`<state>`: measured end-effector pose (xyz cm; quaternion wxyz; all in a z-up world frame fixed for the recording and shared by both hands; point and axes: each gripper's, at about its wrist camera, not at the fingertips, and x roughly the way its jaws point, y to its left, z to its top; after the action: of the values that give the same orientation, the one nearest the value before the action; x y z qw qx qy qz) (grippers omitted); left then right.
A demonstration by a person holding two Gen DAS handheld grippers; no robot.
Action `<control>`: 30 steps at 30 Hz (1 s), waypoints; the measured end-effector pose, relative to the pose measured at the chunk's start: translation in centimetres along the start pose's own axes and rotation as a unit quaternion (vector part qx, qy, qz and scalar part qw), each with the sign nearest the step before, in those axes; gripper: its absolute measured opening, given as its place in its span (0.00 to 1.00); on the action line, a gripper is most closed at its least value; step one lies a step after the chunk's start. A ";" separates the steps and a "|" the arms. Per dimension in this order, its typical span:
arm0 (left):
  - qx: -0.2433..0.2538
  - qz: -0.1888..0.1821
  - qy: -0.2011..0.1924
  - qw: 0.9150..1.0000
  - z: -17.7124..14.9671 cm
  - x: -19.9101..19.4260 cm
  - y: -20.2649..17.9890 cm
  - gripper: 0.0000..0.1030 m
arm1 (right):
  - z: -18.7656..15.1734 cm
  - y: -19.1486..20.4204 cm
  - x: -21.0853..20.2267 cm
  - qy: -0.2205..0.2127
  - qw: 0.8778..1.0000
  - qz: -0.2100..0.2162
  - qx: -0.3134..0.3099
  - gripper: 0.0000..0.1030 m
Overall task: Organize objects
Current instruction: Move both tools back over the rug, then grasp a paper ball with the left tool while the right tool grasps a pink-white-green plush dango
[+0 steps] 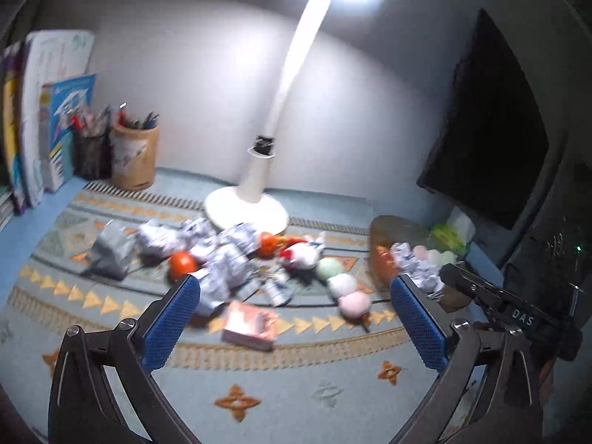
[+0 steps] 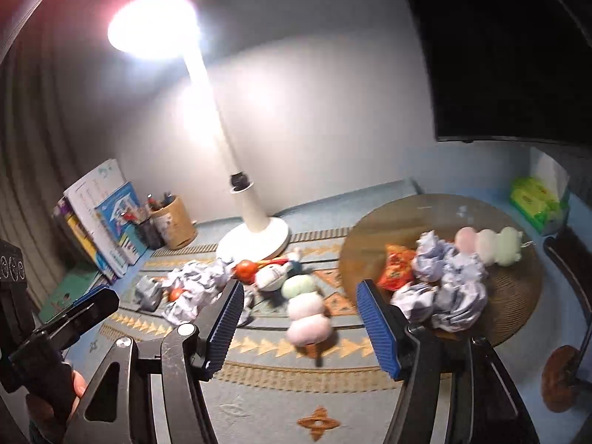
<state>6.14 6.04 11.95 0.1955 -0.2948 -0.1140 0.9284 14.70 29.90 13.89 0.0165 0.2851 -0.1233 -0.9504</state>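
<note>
A loose heap lies on the patterned mat (image 1: 259,381): several crumpled paper balls (image 1: 225,270), two orange balls (image 1: 183,262), a white plush toy (image 1: 301,255), a pink box (image 1: 251,327) and a plush skewer (image 1: 342,285) of green, white and pink balls. My left gripper (image 1: 296,285) hangs open wide above the near side of this heap, holding nothing. At the right, a round woven tray (image 2: 518,296) holds crumpled papers (image 2: 451,288), an orange packet (image 2: 397,270) and a second plush skewer (image 2: 488,246). My right gripper (image 2: 299,288) is open over the first skewer (image 2: 307,307), its pads clear of it.
A lit white desk lamp (image 1: 246,211) stands behind the heap. Pen cups (image 1: 135,159) and upright books (image 1: 40,118) fill the back left corner. A dark monitor (image 1: 492,140) stands at the right, with a green packet (image 2: 532,199) below it.
</note>
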 end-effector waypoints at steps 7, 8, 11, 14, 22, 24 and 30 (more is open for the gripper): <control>-0.022 0.127 0.019 0.992 -4.8 1.7 9.3 0.99 | -6.7 2.8 6.7 0.051 0.998 -0.017 -0.033 0.60; -0.036 0.124 0.024 0.991 -5.2 2.2 10.0 0.99 | -7.3 2.8 7.4 0.058 0.997 -0.028 -0.038 0.60; -0.044 0.100 0.034 0.993 -5.1 2.2 10.5 0.99 | -8.0 2.5 8.8 0.087 0.995 -0.038 -0.033 0.60; -0.051 0.095 0.049 0.993 -5.3 2.5 10.4 0.99 | -8.1 2.1 9.2 0.092 0.995 -0.036 -0.028 0.65; -0.119 0.067 0.075 0.988 -5.5 3.0 12.7 0.99 | -7.9 2.0 9.4 0.092 0.994 -0.060 -0.021 0.85; -0.144 0.050 0.094 0.984 -5.6 3.5 13.6 0.98 | -7.8 1.2 9.4 0.095 0.994 -0.050 -0.004 0.85; -0.118 0.061 0.092 0.987 -4.8 2.9 12.9 0.98 | -7.2 -1.7 10.2 0.157 0.983 -0.032 0.087 0.85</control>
<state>2.98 -3.85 2.38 0.1119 -0.4065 -0.1864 0.8874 10.11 28.89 2.17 -0.0193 0.4353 -0.1920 -0.8793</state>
